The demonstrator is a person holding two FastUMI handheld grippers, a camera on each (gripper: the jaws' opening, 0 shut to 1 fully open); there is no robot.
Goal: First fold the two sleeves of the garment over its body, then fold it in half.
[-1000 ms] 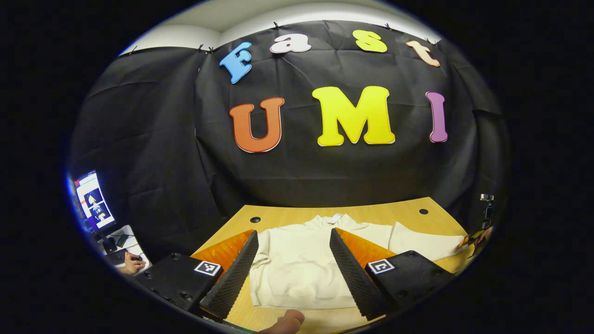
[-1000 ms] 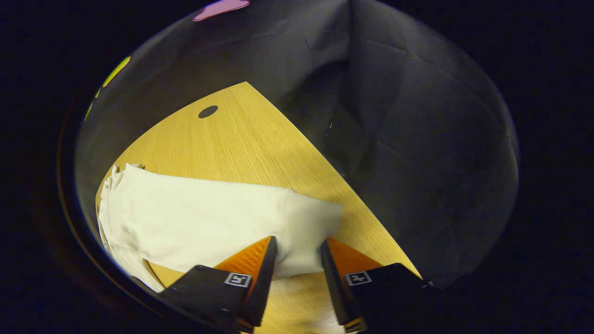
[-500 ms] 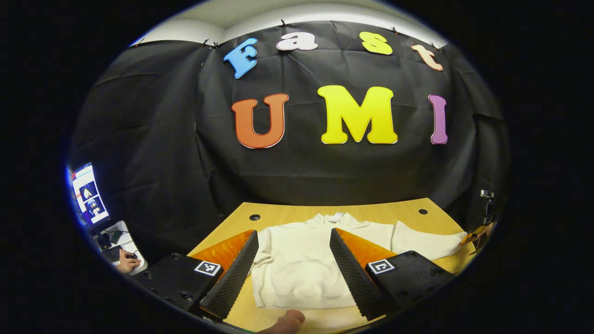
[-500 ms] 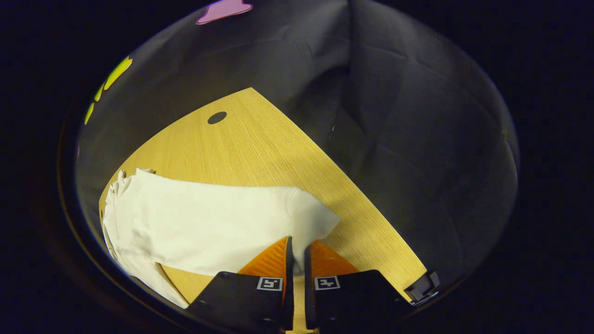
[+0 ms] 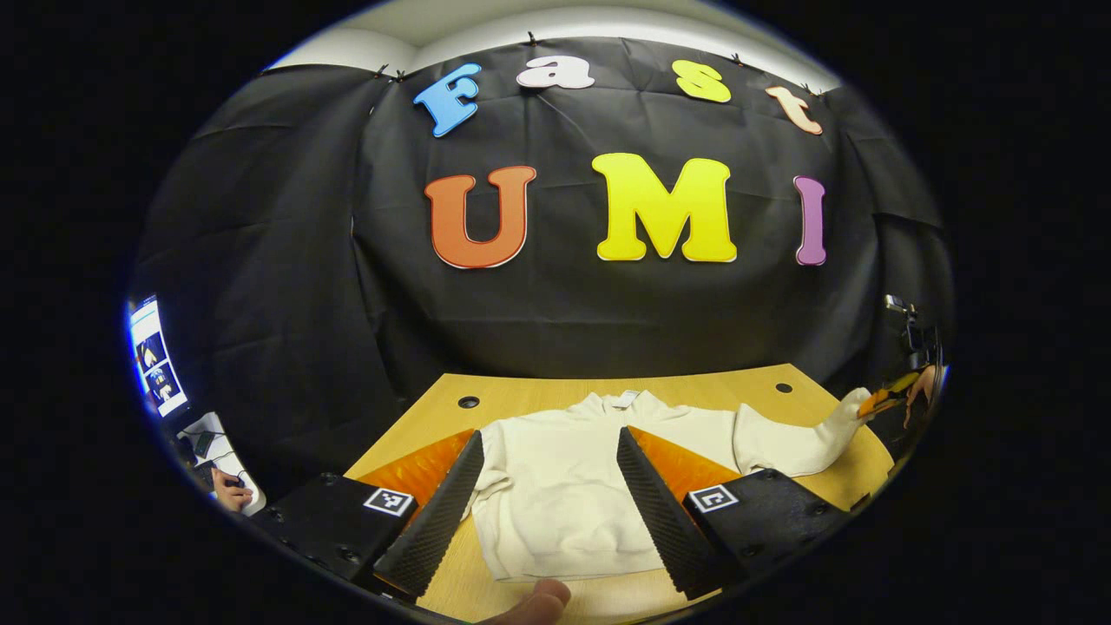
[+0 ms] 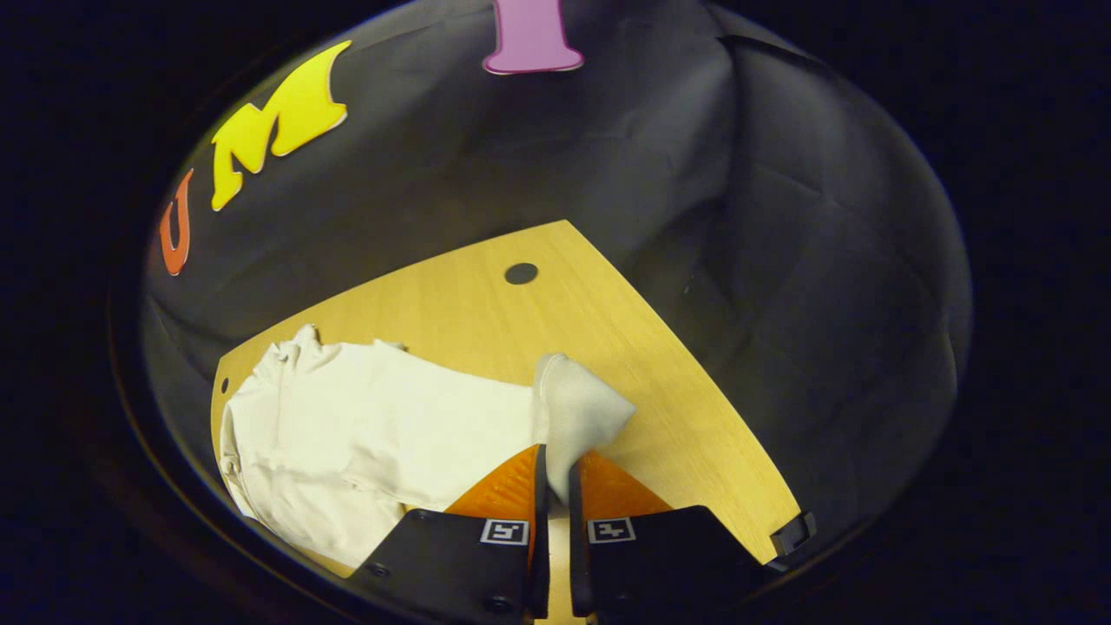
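Clearly soft, light, limp garment [image 5: 564,495]; right gripper [image 6: 555,460] clamped on sleeve cuff [image 6: 577,412] near table [image 6: 451,312] right edge; left gripper [image 5: 547,512] spread wide above hem.

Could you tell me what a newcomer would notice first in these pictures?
A cream garment lies spread on the wooden table, body flat in the middle. The right tongs are shut on the cuff of one sleeve near the table's edge, lifting it. The left tongs hover open over the garment's body.
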